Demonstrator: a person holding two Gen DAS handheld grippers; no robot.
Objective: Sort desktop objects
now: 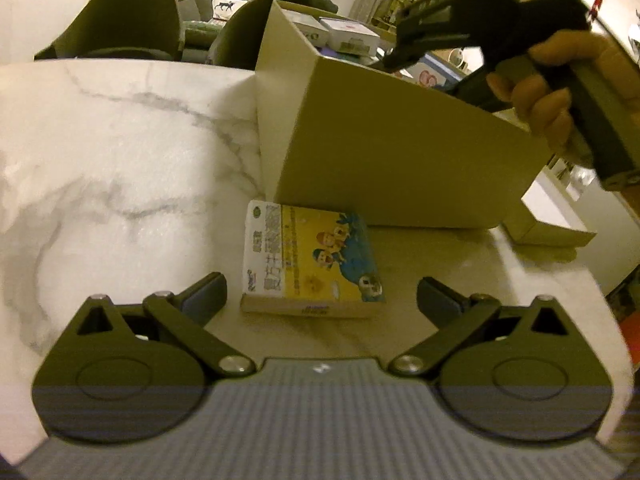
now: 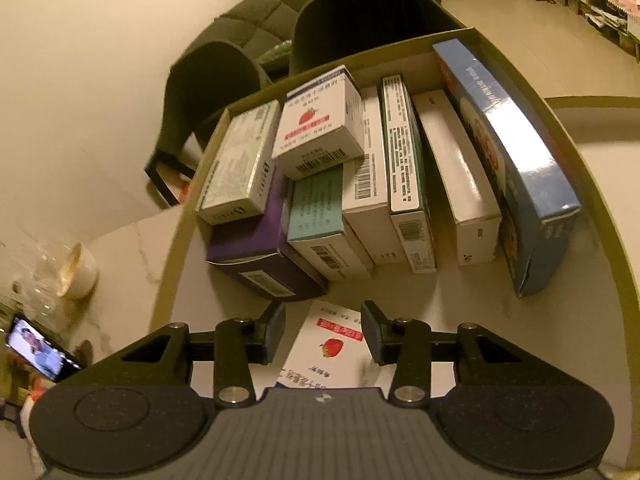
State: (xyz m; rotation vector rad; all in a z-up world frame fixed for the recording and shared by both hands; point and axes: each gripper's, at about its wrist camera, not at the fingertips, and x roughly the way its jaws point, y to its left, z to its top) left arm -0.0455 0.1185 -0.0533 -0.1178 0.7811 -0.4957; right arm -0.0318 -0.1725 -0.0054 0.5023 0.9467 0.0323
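A yellow and blue medicine box (image 1: 312, 256) lies flat on the marble table (image 1: 120, 152), just ahead of my left gripper (image 1: 322, 296), whose fingers stand wide open on either side of its near end without touching it. Behind it stands a large cardboard box (image 1: 392, 152). My right gripper (image 2: 324, 332) hovers inside that cardboard box (image 2: 600, 208), open. A white box with a strawberry picture (image 2: 328, 356) lies loose on the floor beneath its fingers. Several medicine boxes (image 2: 316, 128) are packed at the far end.
A person's hand (image 1: 540, 92) holds the right gripper above the cardboard box. A shallow white lid (image 1: 548, 220) sits to the right. Dark chairs (image 1: 132, 20) stand behind the table. A cup (image 2: 78, 272), glassware and a lit phone (image 2: 36, 348) sit on the left.
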